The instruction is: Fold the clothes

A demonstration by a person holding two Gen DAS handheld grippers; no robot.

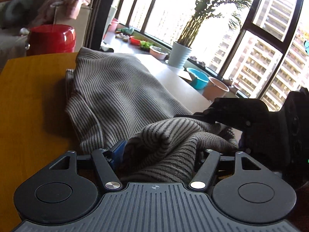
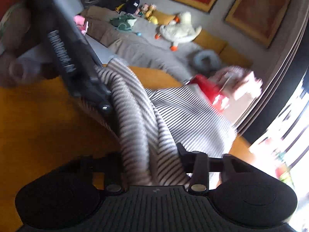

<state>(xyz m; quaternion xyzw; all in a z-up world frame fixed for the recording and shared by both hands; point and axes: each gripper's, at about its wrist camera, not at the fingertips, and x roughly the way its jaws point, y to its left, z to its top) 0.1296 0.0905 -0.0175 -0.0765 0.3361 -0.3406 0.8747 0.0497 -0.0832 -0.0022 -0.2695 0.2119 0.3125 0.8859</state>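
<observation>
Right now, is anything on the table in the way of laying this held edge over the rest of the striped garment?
Nothing visible. Both grippers, left and right, grip bunched cloth of the striped garment. The wooden table around it shows nothing in the path; the red container sits beyond the far edge.

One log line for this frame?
left hand-held gripper: shut on sweater | right hand-held gripper: shut on sweater | table: sweater partly lifted

Soft ribbed knit, grey with dark stripes, on the striped garment (image 1: 119,92), bunched fuzzy and matt right between the left gripper (image 1: 158,154) fingers. Gripper body: matt black plastic, grooved plate, bright metal pivot pins. Under the cloth, the table (image 1: 32,100) shows smooth, satiny orange wood. Far ahead-left, a glossy red stool (image 1: 51,38). The right gripper (image 2: 154,166) is dull black plastic too, blurred.
</observation>
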